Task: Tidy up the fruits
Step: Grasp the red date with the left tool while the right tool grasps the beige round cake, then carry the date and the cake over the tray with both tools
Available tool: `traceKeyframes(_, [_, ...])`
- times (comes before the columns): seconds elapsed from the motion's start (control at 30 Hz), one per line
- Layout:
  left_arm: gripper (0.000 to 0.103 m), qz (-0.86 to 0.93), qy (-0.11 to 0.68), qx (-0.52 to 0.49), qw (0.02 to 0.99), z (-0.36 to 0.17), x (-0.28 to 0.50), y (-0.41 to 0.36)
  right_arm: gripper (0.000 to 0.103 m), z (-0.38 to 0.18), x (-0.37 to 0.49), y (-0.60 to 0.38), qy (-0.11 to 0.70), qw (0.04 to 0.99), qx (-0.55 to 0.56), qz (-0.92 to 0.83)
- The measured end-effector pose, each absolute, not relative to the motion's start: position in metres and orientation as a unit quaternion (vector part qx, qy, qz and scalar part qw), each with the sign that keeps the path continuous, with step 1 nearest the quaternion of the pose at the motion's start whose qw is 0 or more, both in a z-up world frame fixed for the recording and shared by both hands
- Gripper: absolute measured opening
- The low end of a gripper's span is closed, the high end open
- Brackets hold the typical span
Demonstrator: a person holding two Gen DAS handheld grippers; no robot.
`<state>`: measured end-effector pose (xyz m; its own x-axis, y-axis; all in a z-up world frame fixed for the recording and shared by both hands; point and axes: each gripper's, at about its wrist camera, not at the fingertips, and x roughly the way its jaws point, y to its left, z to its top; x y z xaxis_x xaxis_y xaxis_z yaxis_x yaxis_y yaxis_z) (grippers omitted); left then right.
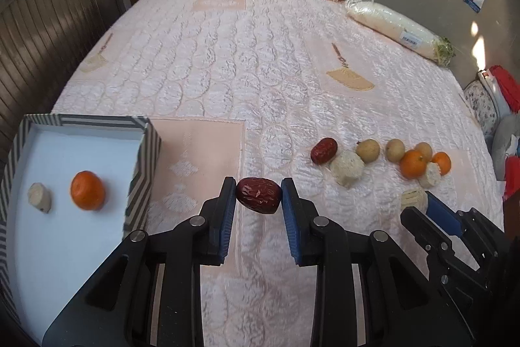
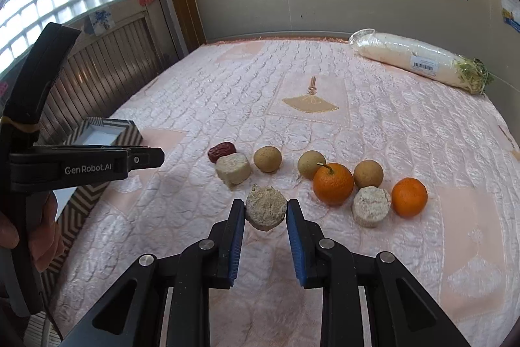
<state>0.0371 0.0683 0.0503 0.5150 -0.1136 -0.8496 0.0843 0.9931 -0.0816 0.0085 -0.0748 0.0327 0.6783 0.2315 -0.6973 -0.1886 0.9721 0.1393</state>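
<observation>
2 grippers are loaded: the left gripper (image 1: 259, 192) clamps a wrinkled dark-red jujube (image 1: 259, 195), long axis crosswise between its pads, apparently lifted. The striped white-floored box (image 1: 148, 148) lies just to its left. The right gripper (image 2: 265, 210) pinches a pale round cut chunk (image 2: 266, 212).

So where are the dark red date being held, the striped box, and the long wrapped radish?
Held date (image 1: 259, 195), left wrist view, its wrinkled middle.
Striped box (image 1: 146, 165), left wrist view, its right wall.
Wrapped radish (image 2: 406, 54), right wrist view, its white body.
</observation>
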Motion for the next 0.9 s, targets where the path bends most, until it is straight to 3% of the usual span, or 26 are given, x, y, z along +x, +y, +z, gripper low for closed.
traceKeyframes(0.9, [0.028, -0.009, 0.423, 0.003, 0.906, 0.072, -0.042, 0.106, 0.025, 0.063, -0.032, -0.018, 0.358, 0.924, -0.008, 0.138])
